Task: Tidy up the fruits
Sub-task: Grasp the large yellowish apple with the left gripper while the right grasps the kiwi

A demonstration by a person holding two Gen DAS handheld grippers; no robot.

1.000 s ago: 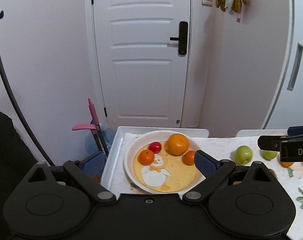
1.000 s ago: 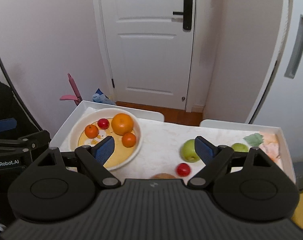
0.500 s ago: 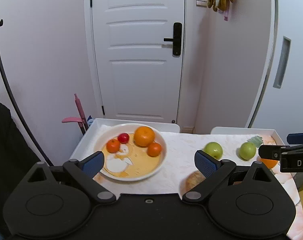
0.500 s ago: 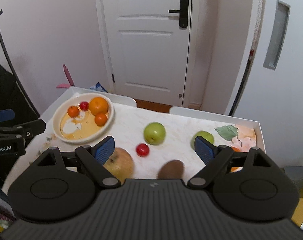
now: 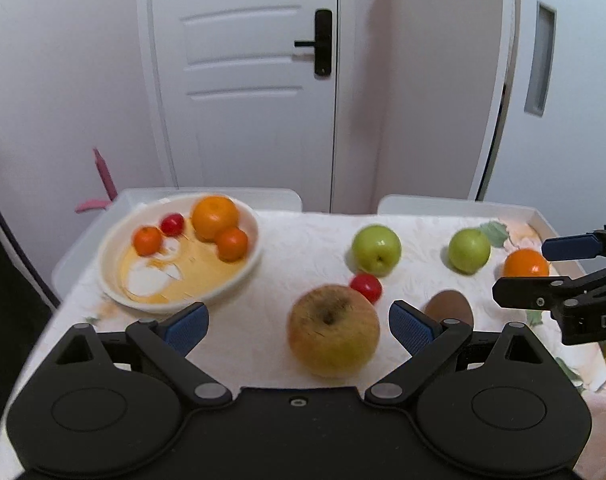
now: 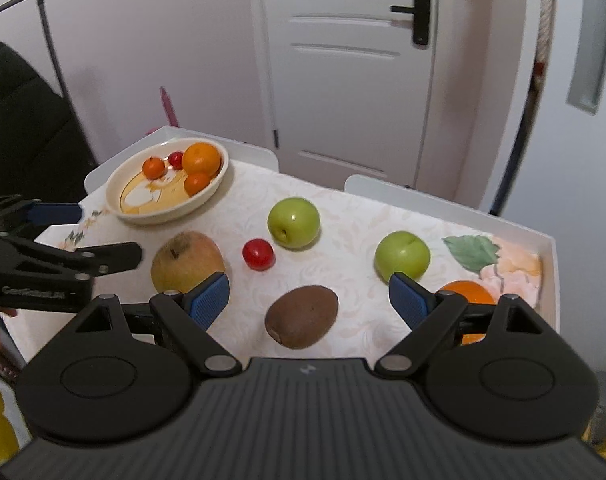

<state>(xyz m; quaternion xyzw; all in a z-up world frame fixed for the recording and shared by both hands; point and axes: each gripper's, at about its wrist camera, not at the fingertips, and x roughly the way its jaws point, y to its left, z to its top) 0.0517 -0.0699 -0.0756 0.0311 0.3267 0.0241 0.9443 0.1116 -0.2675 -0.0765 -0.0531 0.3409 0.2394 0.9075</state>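
White door behind; cloth-covered table (image 6: 383,216). Bowl (image 6: 115,184) far left, four fruits inside. Six loose: apples, kiwi (image 6: 301,316), orange. Left gripper (image 5: 299,326) and right gripper (image 6: 309,300) spread, empty.

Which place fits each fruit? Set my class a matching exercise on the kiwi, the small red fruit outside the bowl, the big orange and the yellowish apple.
Things:
1. kiwi
2. small red fruit
3. big orange
4. yellowish apple

Places:
A. in the bowl
B. between the right gripper fingers, on the cloth
C. between the left gripper fingers
D. on the cloth beside a green apple

Pairs: 1-B, 2-D, 3-A, 4-C
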